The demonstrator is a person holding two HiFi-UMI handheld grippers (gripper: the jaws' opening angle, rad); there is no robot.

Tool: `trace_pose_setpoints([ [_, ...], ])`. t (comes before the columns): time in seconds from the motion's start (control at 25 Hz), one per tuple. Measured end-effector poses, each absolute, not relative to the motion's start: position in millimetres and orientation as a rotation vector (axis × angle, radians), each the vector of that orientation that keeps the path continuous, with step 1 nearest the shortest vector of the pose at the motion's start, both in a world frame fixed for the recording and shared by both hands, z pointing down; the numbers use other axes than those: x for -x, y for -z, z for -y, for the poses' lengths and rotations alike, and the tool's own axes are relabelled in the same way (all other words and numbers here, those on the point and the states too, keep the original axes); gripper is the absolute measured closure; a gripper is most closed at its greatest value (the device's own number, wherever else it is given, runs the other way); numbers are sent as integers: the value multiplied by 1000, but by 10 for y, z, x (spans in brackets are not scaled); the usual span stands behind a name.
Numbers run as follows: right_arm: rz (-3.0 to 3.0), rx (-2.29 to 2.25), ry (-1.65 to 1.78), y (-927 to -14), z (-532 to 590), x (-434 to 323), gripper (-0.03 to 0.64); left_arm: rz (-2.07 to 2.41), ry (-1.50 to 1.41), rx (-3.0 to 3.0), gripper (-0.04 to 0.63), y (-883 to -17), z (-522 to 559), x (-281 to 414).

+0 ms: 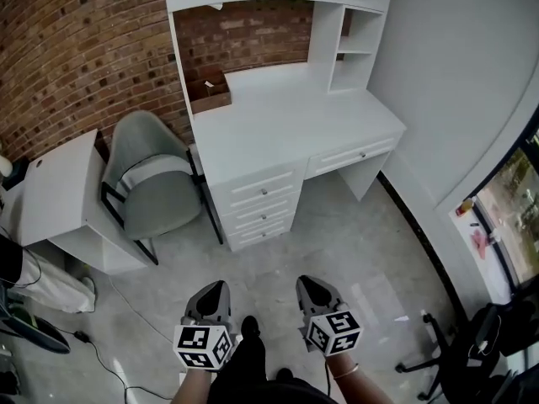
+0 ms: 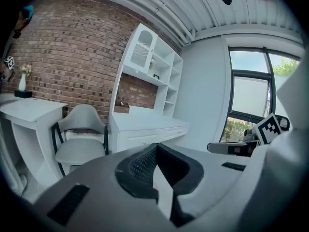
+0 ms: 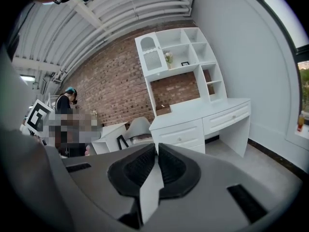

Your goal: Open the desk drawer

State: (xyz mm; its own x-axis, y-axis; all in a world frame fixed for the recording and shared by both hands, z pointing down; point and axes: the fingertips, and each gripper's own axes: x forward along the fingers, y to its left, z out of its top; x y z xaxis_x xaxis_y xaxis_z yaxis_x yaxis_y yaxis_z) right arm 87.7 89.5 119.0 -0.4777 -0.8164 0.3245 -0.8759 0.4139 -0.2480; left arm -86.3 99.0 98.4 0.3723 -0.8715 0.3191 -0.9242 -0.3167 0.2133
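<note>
The white desk (image 1: 278,120) with a shelf unit on top stands against the brick wall, some way ahead of me. Its front holds a stack of three knobbed drawers (image 1: 263,199) and one wide drawer (image 1: 354,155) to their right; all look closed. Both grippers hover low over the floor, well short of the desk. My left gripper (image 1: 214,286) is shut with nothing in it, and my right gripper (image 1: 306,283) is also shut and empty. In the left gripper view the jaws (image 2: 156,146) meet below the desk (image 2: 145,127). The right gripper (image 3: 157,146) points toward the drawers (image 3: 182,135).
A grey chair (image 1: 152,183) stands left of the desk, next to a small white table (image 1: 59,192). An office chair base (image 1: 446,356) sits at the lower right by the window. Cables (image 1: 101,352) lie on the floor at left. A person (image 3: 65,122) stands far left in the right gripper view.
</note>
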Motion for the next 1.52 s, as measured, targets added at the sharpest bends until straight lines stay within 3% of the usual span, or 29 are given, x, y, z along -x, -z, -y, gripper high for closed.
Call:
trace_pose_setpoints([
  [0.76, 2366, -1463, -731, -2164, 920, -345, 593, 1438, -299, -2232, 586, -1810, 802, 1243],
  [0.92, 2347, -1434, -742, -2598, 1182, -336, 540, 1430, -307, -2218, 586, -2227, 985, 1207],
  [1.52, 2345, -1345, -704, -4753, 1710, -384, 523, 1460, -292, -2206, 586, -4094, 1361, 1012],
])
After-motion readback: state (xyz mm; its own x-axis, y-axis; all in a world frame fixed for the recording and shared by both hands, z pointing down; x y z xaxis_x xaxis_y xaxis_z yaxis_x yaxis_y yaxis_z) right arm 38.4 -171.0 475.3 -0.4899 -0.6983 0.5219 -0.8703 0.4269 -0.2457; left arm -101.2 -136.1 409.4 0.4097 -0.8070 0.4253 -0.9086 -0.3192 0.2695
